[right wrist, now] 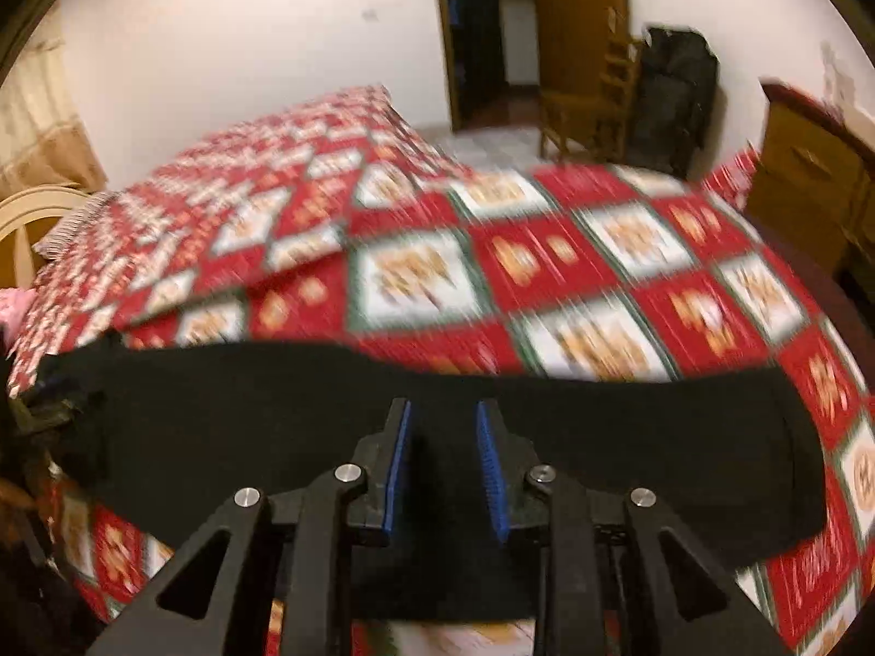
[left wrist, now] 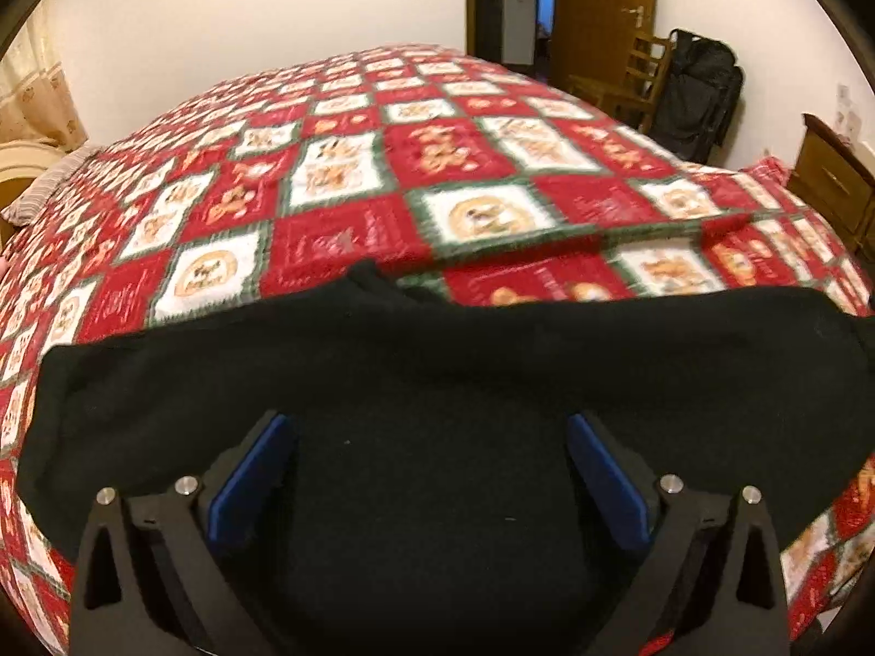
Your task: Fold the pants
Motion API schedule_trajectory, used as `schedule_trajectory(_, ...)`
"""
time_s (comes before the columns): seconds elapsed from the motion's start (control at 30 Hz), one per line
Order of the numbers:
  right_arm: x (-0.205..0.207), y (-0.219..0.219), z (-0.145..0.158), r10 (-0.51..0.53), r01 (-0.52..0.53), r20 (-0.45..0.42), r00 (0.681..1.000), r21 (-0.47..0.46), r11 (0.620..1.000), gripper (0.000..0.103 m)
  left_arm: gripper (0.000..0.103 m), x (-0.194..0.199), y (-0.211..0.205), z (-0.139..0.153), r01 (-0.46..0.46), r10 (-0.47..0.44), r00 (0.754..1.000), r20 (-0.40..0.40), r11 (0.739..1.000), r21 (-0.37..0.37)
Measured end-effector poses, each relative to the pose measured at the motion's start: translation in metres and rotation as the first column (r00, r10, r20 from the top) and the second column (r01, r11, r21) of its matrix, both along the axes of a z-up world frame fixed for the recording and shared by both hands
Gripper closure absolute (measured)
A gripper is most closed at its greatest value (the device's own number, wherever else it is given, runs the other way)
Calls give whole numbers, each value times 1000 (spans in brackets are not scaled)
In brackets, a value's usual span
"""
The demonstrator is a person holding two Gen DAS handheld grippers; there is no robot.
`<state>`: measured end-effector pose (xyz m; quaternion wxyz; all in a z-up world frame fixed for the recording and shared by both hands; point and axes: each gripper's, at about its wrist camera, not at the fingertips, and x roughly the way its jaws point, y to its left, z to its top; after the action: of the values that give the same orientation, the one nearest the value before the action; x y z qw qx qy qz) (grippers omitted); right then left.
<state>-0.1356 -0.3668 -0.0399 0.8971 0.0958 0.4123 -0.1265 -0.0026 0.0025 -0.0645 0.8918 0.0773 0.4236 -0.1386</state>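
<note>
Black pants [left wrist: 437, 382] on red-and-white checked bedspread [left wrist: 355, 175]

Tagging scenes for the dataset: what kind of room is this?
Most likely a home bedroom. A bed with a red patchwork quilt fills both views, the black pants are spread on it, and behind it stand a wooden door, a wooden chair and a wooden dresser.
</note>
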Motion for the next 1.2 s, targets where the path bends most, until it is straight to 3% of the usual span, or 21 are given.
schedule_trajectory(0.07, -3, -15, -5, -40, 41, -5, 999, 7, 999, 77, 0, -4, -7, 9, 31, -31, 999, 26, 999, -12)
schedule_trajectory(0.13, 4, -22, -16, -40, 39, -69, 997, -14, 999, 77, 0, -9, -21, 17, 76, -74, 996, 56, 997, -17)
schedule_trajectory(0.27, 12, -38, -17, -67, 58, -80, 995, -116, 992, 76, 0, -12, -44, 15, 112, -110, 992, 60, 994, -17)
schedule_trajectory(0.4, 3, -80, -15, -146, 145, -41, 988, -22, 989, 76, 0, -14, -59, -9, 125, -125, 992, -1, 992, 27)
schedule_trajectory(0.53, -20, -78, 4, -168, 164, 64, 984, 66, 984, 74, 0, -16, -49, -14, 107, -107, 994, 3, 994, -24)
schedule_trajectory(0.6, -17, -66, 6, -135, 134, 42, 990, 5, 991, 74, 0, -16, -52, -11, 107, -107, 994, 0, 994, -12)
schedule_trajectory(0.63, -12, -65, 0, -165, 164, -24, 986, -58, 985, 74, 0, -16, -53, -10, 104, -104, 995, -3, 995, -8)
schedule_trajectory(0.7, -6, -78, -12, -202, 200, -78, 976, -35, 979, 73, 0, -17, -56, -9, 107, -107, 994, -5, 994, -6)
schedule_trajectory(0.73, -8, -88, -11, -209, 209, -22, 978, 0, 978, 73, 0, -17, -59, -8, 112, -112, 994, -3, 994, -1)
schedule_trajectory(0.83, -10, -111, -6, -225, 225, -12, 974, -3, 974, 73, 0, -19, -61, -10, 110, -111, 994, 10, 994, 14)
schedule_trajectory(0.9, -26, -127, 4, -294, 294, 42, 955, 26, 956, 73, 0, -19, -58, -11, 101, -101, 995, 0, 995, -4)
schedule_trajectory(1.0, -78, -154, 21, -438, 401, 157, 885, 217, 890, 73, 0, -18, -56, -12, 95, -95, 995, -9, 995, -22)
schedule_trajectory(1.07, -114, -164, 24, -529, 481, 166, 832, 260, 837, 73, 0, -18, -56, -12, 96, -96, 995, -4, 995, -20)
schedule_trajectory(1.2, -166, -155, 13, -597, 537, 147, 788, 310, 785, 73, 0, -18, -57, -7, 88, -89, 996, -13, 996, -26)
